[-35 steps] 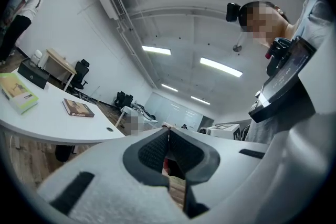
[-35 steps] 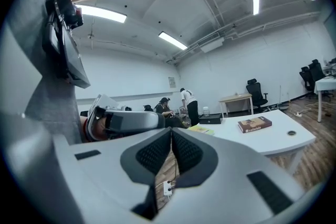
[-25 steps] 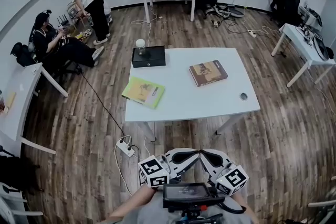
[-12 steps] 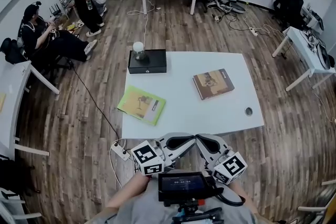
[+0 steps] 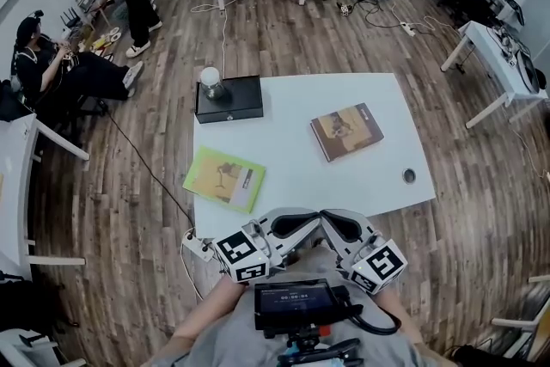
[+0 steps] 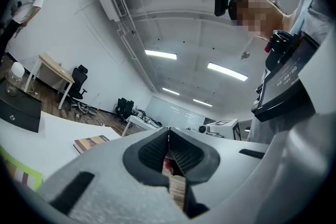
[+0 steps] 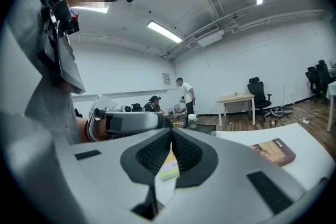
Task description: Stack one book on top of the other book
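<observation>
A green book (image 5: 225, 178) lies on the white table (image 5: 292, 159) at its front left corner, partly over the edge. A brown book (image 5: 347, 131) lies flat right of the middle. My left gripper (image 5: 311, 217) and right gripper (image 5: 329, 217) are held side by side at the table's near edge, tips almost meeting, both shut and empty. The left gripper view shows its shut jaws (image 6: 169, 131) with the brown book (image 6: 92, 142) beyond. In the right gripper view the brown book (image 7: 273, 152) lies right of the shut jaws (image 7: 171, 131), and the green book (image 7: 169, 165) shows below them.
A black box (image 5: 229, 99) with a glass jar (image 5: 210, 82) on it stands at the table's back left corner. A small round thing (image 5: 409, 175) sits near the front right edge. A power strip (image 5: 199, 243) lies on the floor; people (image 5: 60, 64) are far left.
The table has come nearer in the head view. Both grippers have moved forward to its near edge, still shut and side by side. The books have not moved.
</observation>
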`<state>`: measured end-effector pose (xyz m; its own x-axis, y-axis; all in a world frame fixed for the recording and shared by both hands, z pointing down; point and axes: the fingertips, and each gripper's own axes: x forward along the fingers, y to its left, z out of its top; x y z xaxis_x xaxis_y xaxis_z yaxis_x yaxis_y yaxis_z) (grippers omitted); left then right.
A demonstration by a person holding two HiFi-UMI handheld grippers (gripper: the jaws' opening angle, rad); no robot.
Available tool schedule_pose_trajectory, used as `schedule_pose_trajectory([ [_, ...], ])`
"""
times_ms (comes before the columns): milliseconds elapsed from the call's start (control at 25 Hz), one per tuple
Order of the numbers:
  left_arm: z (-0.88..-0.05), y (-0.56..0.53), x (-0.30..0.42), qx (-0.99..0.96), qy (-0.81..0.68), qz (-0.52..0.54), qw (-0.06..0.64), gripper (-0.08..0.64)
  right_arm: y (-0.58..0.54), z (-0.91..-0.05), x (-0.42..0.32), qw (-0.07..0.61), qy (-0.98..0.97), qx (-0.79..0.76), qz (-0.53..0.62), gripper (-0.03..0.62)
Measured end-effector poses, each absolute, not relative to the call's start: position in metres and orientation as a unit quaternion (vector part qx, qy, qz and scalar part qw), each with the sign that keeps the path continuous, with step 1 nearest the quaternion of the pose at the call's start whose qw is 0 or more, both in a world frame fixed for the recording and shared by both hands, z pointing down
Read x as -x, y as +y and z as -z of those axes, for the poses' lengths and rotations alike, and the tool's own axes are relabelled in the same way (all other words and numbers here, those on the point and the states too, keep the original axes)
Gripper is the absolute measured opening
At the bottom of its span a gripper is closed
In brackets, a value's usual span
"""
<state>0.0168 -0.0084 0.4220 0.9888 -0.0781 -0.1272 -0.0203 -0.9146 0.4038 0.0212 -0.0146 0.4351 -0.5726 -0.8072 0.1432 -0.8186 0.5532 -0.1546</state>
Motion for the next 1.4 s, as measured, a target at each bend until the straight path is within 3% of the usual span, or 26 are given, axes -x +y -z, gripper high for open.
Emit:
schedule_pose_trajectory([
  [1040, -0.431, -0.1, -0.131, -0.971, -0.09, 0.054, 0.215, 0.018, -0.106, -0.446, -0.136, 0.052, -0.909, -0.402, -0.099, 0.029],
  [1200, -0.449, -0.116, -0.114, -0.961, -0.136, 0.053, 0.233, 0.018, -0.114, -0.45, -0.147, 0.058, -0.908, -0.403, -0.103, 0.029],
  [1400, -0.499, -0.149, -0.03, -0.928, -0.266, 0.02, 0.26, 0.02, -0.127, -0.463, -0.15, 0.074, -0.908, -0.4, -0.104, 0.029],
])
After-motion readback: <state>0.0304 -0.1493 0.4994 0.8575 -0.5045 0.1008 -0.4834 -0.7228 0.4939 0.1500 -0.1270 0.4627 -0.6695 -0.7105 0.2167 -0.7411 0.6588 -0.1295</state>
